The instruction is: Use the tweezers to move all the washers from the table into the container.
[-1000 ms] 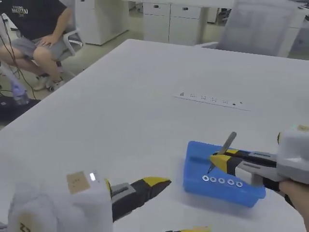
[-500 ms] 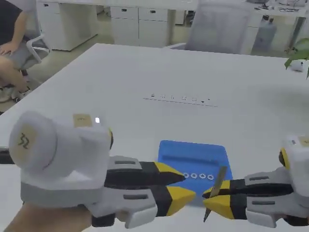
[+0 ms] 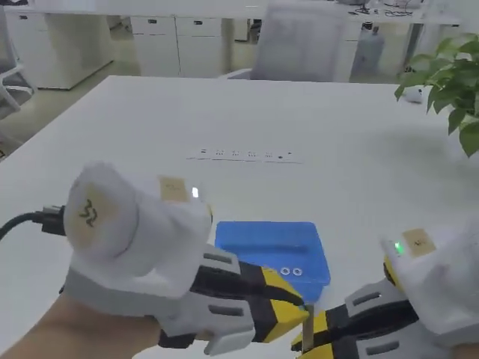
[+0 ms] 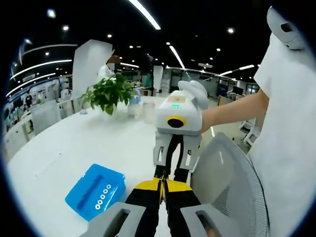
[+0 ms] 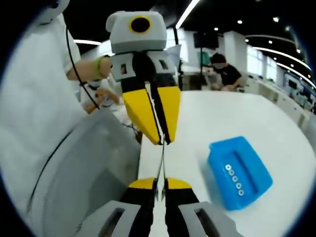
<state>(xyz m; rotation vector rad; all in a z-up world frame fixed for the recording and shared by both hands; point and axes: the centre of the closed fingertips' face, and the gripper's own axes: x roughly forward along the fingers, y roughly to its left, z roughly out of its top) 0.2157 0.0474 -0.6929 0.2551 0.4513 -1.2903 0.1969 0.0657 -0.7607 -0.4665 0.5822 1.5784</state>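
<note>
Our left tool (image 4: 162,183), a zigzag logo (image 3: 88,213) on its cap, and right tool (image 5: 159,182) both pinched the tweezers (image 5: 161,159); the blue container (image 3: 262,239) lay just beyond.

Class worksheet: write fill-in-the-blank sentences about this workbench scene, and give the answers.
The container is coloured ____. Inside it lie ____ washers in a row. The left tool and right tool meet, both shut on the ____. At the head view's right edge is a green ____.
Answers: blue; five; tweezers; plant.
</note>
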